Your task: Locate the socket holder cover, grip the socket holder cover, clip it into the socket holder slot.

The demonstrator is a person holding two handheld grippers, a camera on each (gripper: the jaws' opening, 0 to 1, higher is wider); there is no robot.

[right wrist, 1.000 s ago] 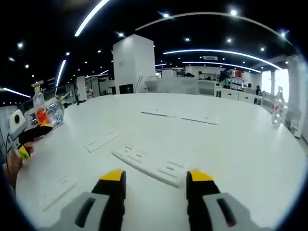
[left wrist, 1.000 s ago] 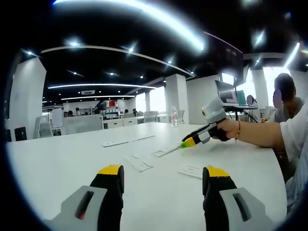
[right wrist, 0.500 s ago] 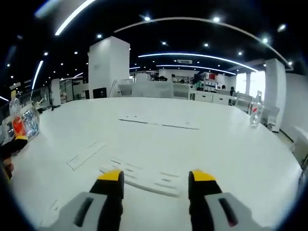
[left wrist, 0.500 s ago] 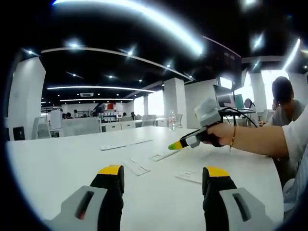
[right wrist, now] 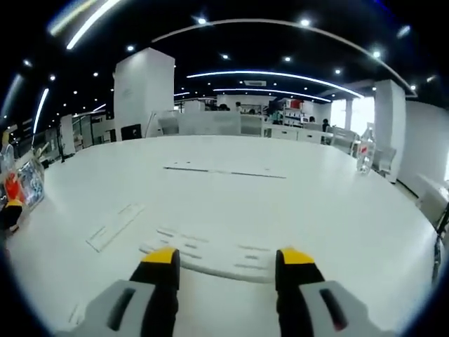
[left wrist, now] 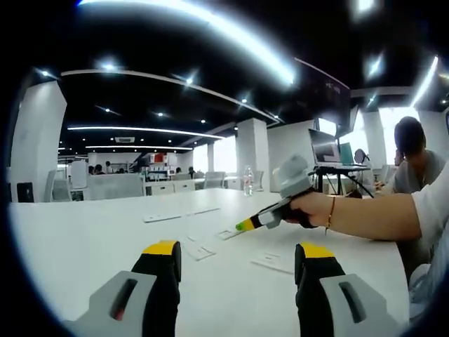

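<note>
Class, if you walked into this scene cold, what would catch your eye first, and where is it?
Likely the yellow-tipped right gripper, held out over the white table in the left gripper view. Next, the long white socket holder lying flat just beyond that gripper's open jaws in the right gripper view.

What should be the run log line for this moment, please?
phase: approach | right tool: open, over long white plastic socket part on white table, not gripping | left tool: open, empty

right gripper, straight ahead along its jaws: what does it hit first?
Most likely the long white socket holder strip lying flat on the white table, just beyond the open right gripper. Depth is unclear; a level path might pass over it.
</note>
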